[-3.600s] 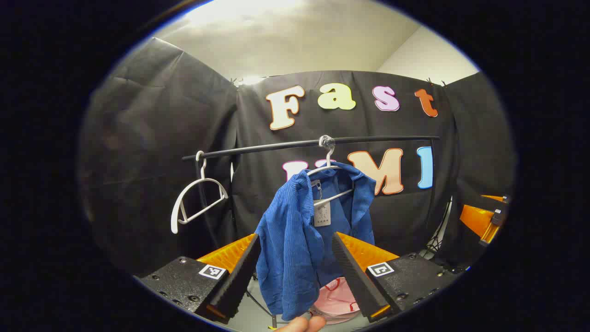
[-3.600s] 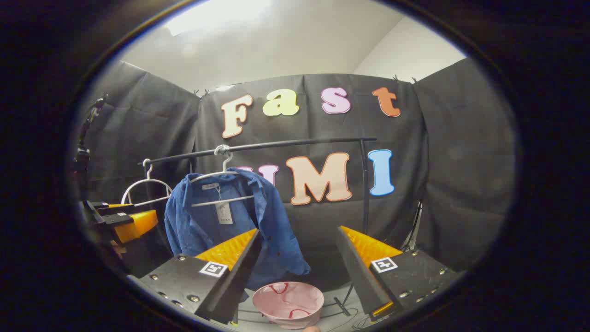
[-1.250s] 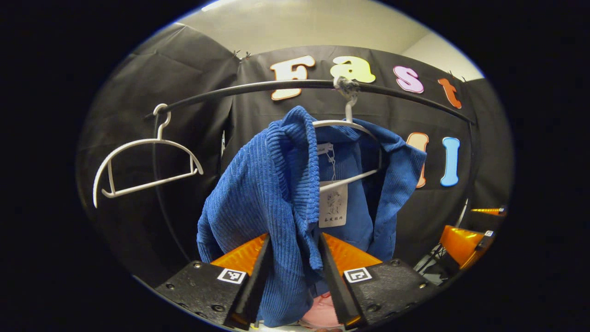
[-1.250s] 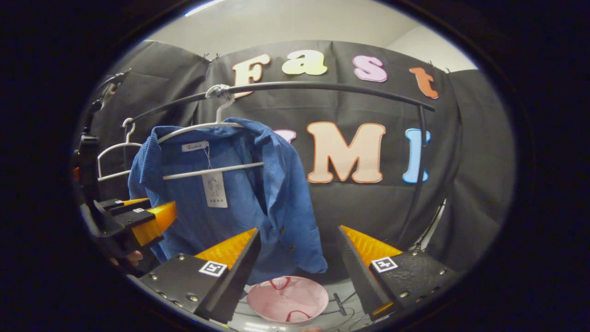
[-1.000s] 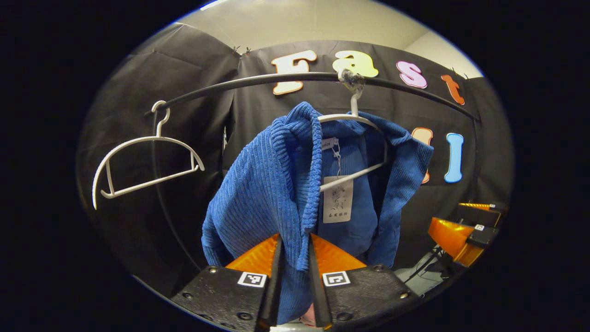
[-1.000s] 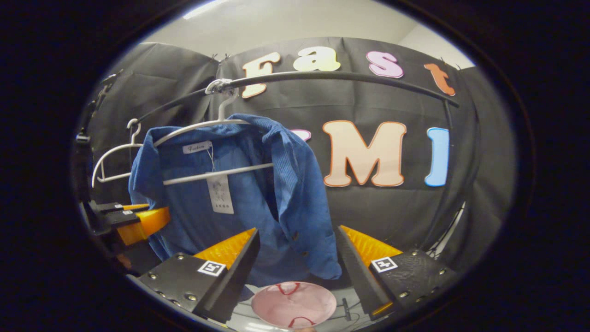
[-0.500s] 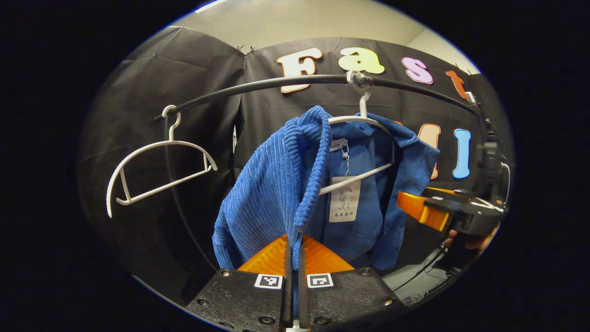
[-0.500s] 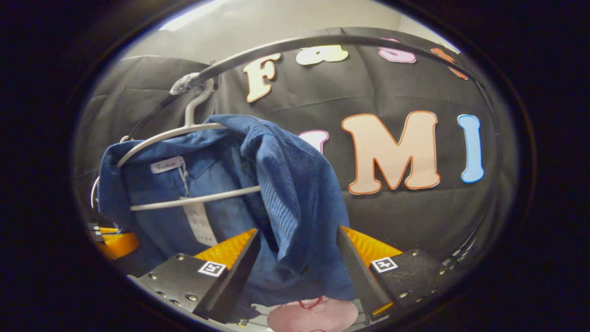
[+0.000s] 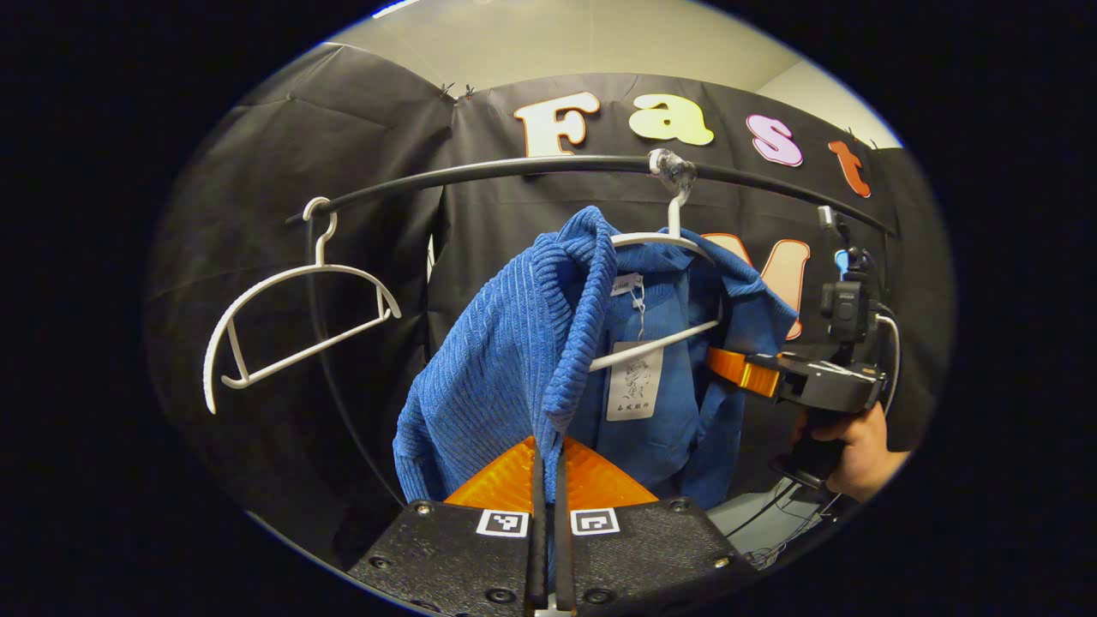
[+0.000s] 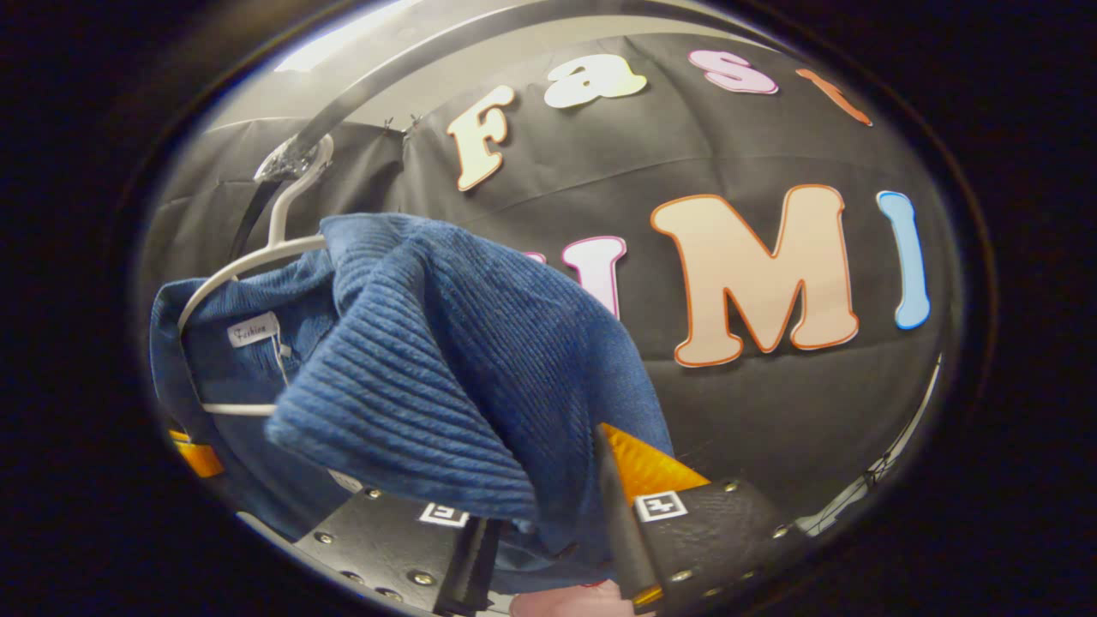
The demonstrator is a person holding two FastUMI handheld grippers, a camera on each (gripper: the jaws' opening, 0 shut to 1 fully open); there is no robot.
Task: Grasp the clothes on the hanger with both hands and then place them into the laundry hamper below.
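Blue corduroy shirt (image 9: 514, 343) hangs on white hanger (image 9: 664, 248), front edge pinched between closed fingers of left gripper (image 9: 546, 480). Right gripper view: right gripper (image 10: 548, 531) jaws narrowed around shirt's other front panel; firm pinch there — cannot tell. Left gripper view adds person's hand (image 9: 848, 446) gripping handle, farther back empty hanger (image 9: 291, 317) on black rail (image 9: 480, 170).

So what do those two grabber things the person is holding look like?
The left gripper has a chunky black body with round screws and two little square black-and-white markers. The right gripper has the same black body, screws and markers. In the left gripper view, a hand grips its black handle, with a small camera and cable on top.
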